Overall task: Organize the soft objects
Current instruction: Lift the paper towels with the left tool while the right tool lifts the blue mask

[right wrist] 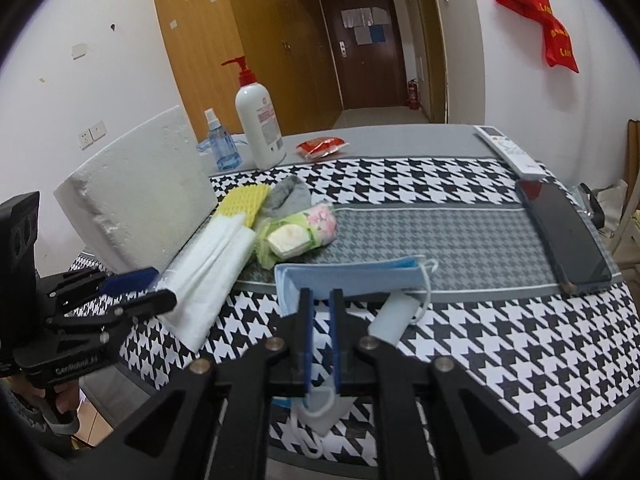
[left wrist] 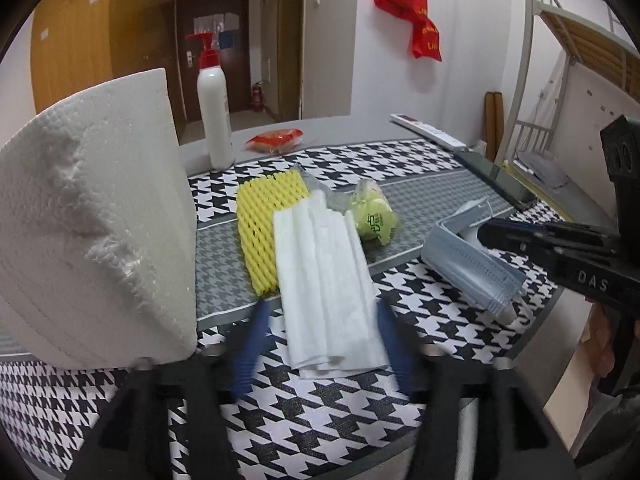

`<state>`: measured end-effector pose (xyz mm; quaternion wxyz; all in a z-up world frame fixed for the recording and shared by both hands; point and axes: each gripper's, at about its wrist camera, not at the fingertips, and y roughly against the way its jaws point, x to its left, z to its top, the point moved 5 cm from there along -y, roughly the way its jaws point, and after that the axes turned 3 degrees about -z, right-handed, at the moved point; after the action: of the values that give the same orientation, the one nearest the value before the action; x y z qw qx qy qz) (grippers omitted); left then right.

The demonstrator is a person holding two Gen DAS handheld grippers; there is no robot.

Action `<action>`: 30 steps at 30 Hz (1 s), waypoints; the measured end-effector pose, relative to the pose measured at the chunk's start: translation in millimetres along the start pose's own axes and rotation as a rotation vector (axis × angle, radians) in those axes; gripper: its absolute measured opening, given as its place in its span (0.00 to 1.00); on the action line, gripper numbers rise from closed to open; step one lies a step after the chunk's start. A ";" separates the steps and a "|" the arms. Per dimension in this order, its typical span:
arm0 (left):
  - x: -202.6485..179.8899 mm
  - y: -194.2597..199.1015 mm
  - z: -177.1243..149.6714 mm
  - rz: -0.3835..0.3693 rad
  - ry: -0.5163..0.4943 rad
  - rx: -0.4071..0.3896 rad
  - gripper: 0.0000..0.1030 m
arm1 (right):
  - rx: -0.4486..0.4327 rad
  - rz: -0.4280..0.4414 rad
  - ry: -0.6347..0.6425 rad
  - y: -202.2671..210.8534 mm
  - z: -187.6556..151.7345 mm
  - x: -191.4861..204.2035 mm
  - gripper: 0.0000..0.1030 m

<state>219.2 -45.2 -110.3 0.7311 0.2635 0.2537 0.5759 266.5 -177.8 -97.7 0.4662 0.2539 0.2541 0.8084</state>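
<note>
Left gripper spread wide around the folded white tissue, right gripper barely parted over the blue face mask, probably just let go near the table's front edge.

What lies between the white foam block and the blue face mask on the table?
A folded white tissue lies between the foam block and the mask, with a yellow foam net behind it; the right wrist view shows this.

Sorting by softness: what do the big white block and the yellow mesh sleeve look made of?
White block: probably expanded polystyrene foam, matte, with a pebbly, crumbled broken edge. Yellow mesh sleeve: seemingly soft foam netting, matte, with an open diamond lattice.
</note>
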 end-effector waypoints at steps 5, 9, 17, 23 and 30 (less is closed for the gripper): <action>-7.0 -8.4 2.7 -0.013 -0.011 0.019 0.64 | -0.004 0.030 0.009 0.1 2.3 4.9 0.46; -8.7 -18.4 0.3 -0.017 -0.008 0.050 0.64 | 0.017 0.031 0.027 -8.8 1.9 10.6 0.46; -7.7 -33.3 -5.9 -0.009 0.002 0.098 0.42 | 0.049 0.030 0.027 -19.2 -0.6 8.0 0.46; -9.8 -38.1 -7.0 -0.012 0.000 0.114 0.24 | 0.061 0.032 0.033 -21.5 -2.3 9.8 0.46; -9.9 -40.2 -4.1 -0.018 -0.009 0.108 0.05 | 0.087 0.034 0.042 -25.4 -3.9 11.9 0.47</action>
<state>242.8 -62.4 -139.9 0.7221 0.3027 0.2835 0.5537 274.7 -156.9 -114.9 0.4356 0.2613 0.2943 0.8096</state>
